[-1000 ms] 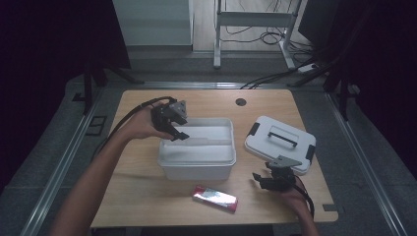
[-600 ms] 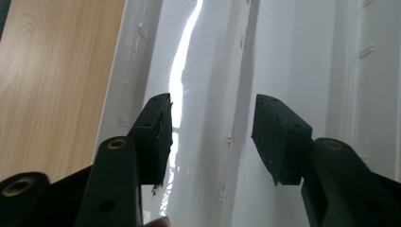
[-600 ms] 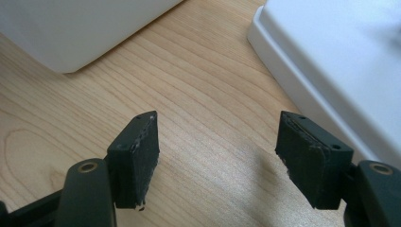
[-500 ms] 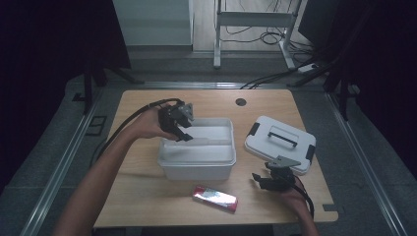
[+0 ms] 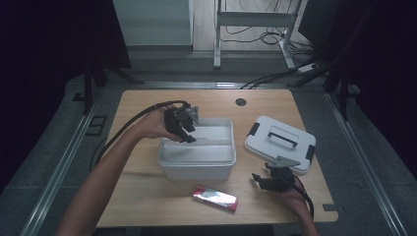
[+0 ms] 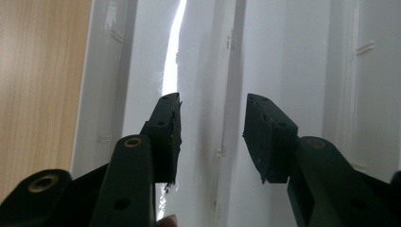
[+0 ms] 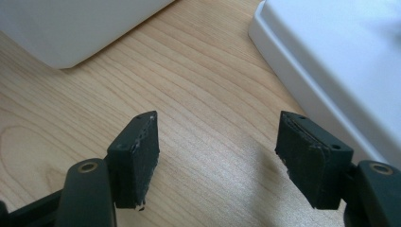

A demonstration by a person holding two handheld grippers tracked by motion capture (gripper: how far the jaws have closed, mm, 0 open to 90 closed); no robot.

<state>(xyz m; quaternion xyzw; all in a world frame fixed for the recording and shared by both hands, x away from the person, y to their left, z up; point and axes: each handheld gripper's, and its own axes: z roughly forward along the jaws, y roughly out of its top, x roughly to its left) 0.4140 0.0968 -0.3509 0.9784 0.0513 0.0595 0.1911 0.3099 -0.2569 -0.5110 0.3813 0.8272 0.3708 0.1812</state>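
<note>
The surface [image 7: 198,109] is pale, matt, grained wood. On it, the white bin [image 5: 196,160] and lid [image 5: 280,142] look smooth, slightly glossy plastic. Beside the bin, the red packet [image 5: 215,197] seems shiny, perhaps foil. Black fingers [image 7: 137,156] look matt, rough-edged.

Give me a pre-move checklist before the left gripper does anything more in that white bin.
1. Left gripper open: ok, jaws apart with nothing between them.
2. Left gripper over the white bin: ok, above its far left part.
3. Bin uncovered: ok, the lid lies on the table to its right.
4. Bin contents: cannot tell; the visible inside is bare white.
5. Right gripper out of the way: ok, open, low by the lid.
6. Red packet position: ok, on the table in front of the bin.
</note>
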